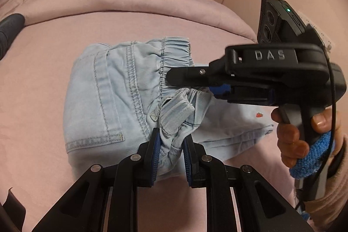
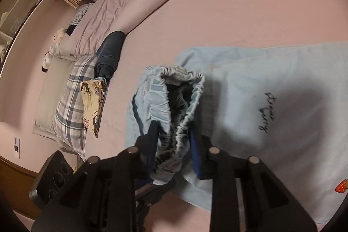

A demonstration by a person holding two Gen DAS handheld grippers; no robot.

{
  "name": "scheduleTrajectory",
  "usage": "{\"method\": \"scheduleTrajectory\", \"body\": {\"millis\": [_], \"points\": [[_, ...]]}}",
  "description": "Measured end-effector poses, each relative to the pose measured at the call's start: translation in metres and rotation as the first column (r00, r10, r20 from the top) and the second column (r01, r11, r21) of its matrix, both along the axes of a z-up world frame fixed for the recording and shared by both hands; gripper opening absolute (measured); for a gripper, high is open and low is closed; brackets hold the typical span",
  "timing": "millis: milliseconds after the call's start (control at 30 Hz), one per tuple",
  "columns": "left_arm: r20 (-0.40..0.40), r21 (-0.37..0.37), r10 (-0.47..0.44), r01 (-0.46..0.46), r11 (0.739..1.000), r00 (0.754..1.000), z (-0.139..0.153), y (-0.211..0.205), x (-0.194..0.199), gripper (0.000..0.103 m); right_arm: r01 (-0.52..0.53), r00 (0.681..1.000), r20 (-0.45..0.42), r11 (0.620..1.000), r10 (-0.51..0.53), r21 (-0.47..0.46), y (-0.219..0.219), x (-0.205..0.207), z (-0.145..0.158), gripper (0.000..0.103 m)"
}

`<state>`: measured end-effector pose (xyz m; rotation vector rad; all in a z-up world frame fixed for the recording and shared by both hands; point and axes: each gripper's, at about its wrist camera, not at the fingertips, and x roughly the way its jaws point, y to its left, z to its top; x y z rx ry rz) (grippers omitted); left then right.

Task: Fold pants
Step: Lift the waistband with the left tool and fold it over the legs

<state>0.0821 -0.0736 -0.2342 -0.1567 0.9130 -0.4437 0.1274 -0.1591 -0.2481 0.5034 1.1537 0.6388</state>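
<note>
Left wrist view: a pink bedsheet covers the bed, and the pale blue denim pants lie folded on it at the middle, elastic waistband on the right. The left gripper, near, pinches a bunched fold of the waistband. The right gripper, coming in from the right, has its fingers narrowed around the gathered waistband.

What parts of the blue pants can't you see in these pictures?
- Pants legs: left wrist view, tucked under the folded part.
- Waistband bunched in the right claw: right wrist view, its fingers hide the gripped part.
- Stitched writing: right wrist view, blurred and shadowed, unreadable.
- Strawberry patch: cut off by the edge.
</note>
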Motion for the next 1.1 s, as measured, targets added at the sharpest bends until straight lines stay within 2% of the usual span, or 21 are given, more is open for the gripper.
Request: {"method": "scheduleTrajectory", "body": {"millis": [200, 600, 900, 1000, 1100], "points": [[0.021, -0.022, -0.054, 0.054, 0.998, 0.998, 0.013, -0.021, 0.002, 0.018, 0.002, 0.998, 0.066, 1.000, -0.002, -0.001, -0.013, -0.005, 0.010, 0.024], [0.015, -0.057, -0.176, 0.177, 0.983, 0.984, 0.027, -0.090, 0.021, 0.018, 0.126, 0.983, 0.130, 0.992, -0.126, 0.005, -0.083, -0.011, 0.029, 0.023], [-0.006, -0.042, -0.267, 0.266, 0.963, 0.964, 0.023, -0.144, 0.037, 0.018, 0.237, 0.964, 0.117, 0.971, -0.241, 0.040, -0.140, -0.017, 0.027, 0.023], [-0.052, -0.013, -0.281, 0.281, 0.960, 0.958, 0.011, -0.159, 0.054, 0.018, 0.264, 0.958, 0.099, 0.963, -0.267, 0.043, -0.154, -0.018, 0.022, 0.023], [-0.118, 0.003, -0.267, 0.269, 0.963, 0.956, -0.008, -0.168, 0.064, 0.018, 0.276, 0.960, 0.051, 0.961, -0.276, 0.002, -0.160, -0.013, 0.006, 0.023]]}}
